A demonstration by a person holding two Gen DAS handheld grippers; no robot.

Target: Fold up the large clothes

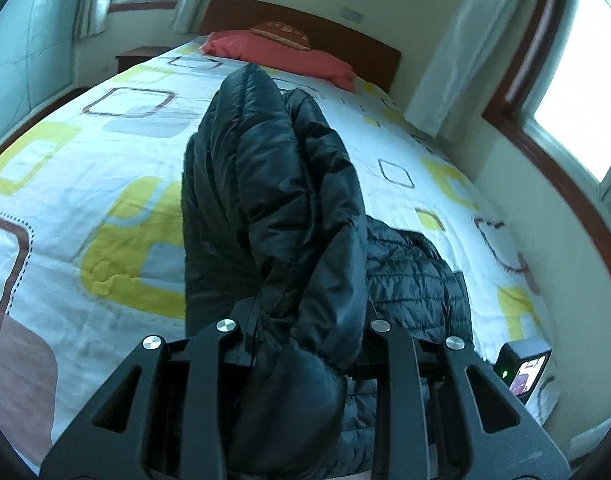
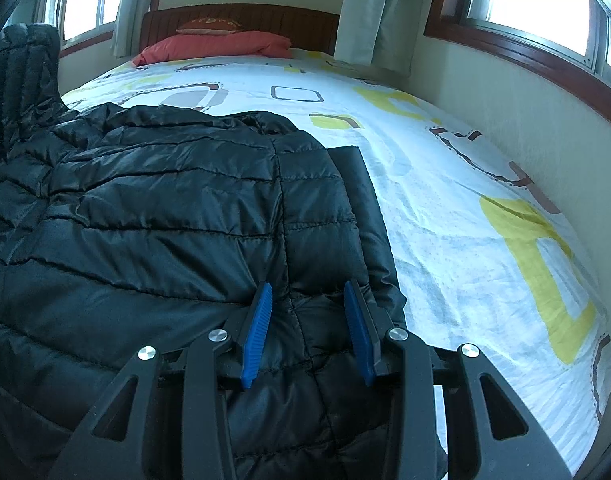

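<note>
A black quilted puffer jacket (image 2: 165, 208) lies spread on the patterned bedspread (image 2: 445, 208). My left gripper (image 1: 301, 320) is shut on a bunched part of the jacket (image 1: 265, 168) and holds it up off the bed; the fabric hides its fingertips. That raised part shows at the far left of the right wrist view (image 2: 21, 72). My right gripper (image 2: 309, 292) rests on the jacket near its right edge. Its blue pads (image 2: 261, 332) stand apart, with flat fabric lying between them and not pinched. The rest of the jacket (image 1: 417, 280) stays flat on the bed.
Red pillows (image 2: 217, 46) and a brown cushion lie at the wooden headboard (image 2: 241, 20). A wall runs close along the bed's right side (image 2: 545, 128) under windows with curtains. A small device with a lit screen (image 1: 523, 372) sits at the bed's near right corner. A nightstand (image 1: 137, 56) stands far left.
</note>
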